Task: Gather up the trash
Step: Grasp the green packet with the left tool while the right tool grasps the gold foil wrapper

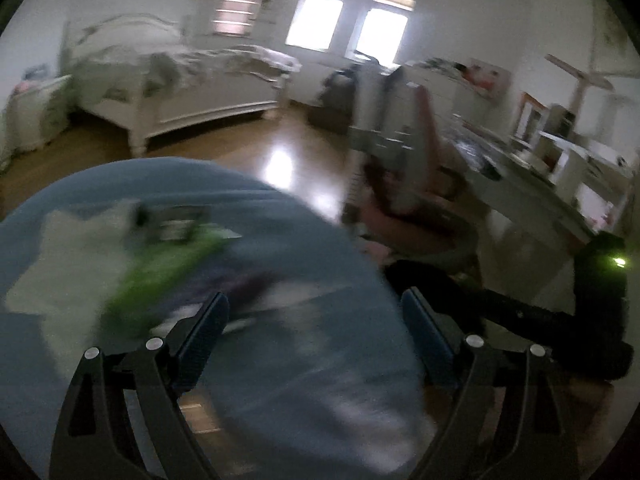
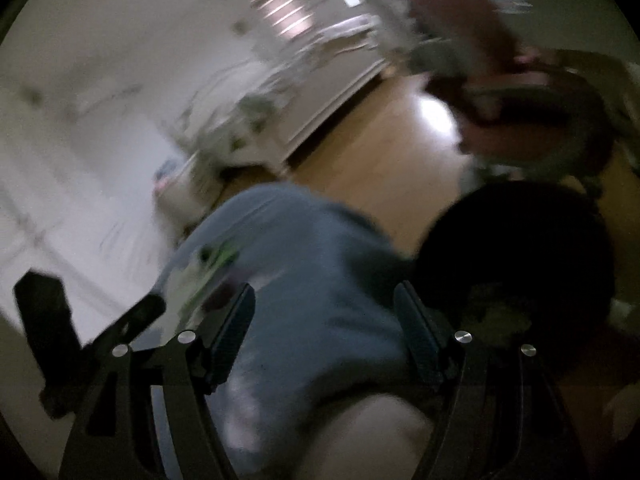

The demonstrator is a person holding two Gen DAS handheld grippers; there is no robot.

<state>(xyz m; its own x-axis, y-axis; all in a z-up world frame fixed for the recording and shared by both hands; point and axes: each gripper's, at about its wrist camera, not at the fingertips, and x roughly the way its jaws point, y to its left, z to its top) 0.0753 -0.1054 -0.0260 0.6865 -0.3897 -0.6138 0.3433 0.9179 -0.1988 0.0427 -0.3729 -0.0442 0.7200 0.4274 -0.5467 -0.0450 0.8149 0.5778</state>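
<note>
Both hand-held grippers are spread wide with nothing pinched. The left hand-held gripper (image 1: 314,316) hangs over a blue trash bag (image 1: 248,380) that has white paper (image 1: 68,276) and a green wrapper (image 1: 160,276) inside. The right hand-held gripper (image 2: 324,308) is above the same bag, next to a dark bin (image 2: 520,264). Everything's badly blurred, and the bag's bottom is cut off. There's open wooden floor (image 1: 248,152) up to the bed (image 1: 180,92).

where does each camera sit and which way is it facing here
Left wrist: on the left gripper, looking down over a blue bag holding trash toward the bed and windows; its open fingers show.
Right wrist: on the right gripper, tilted, above the bag; its open fingers and the left gripper show.
Shared: bag, bed, wood floor.
</note>
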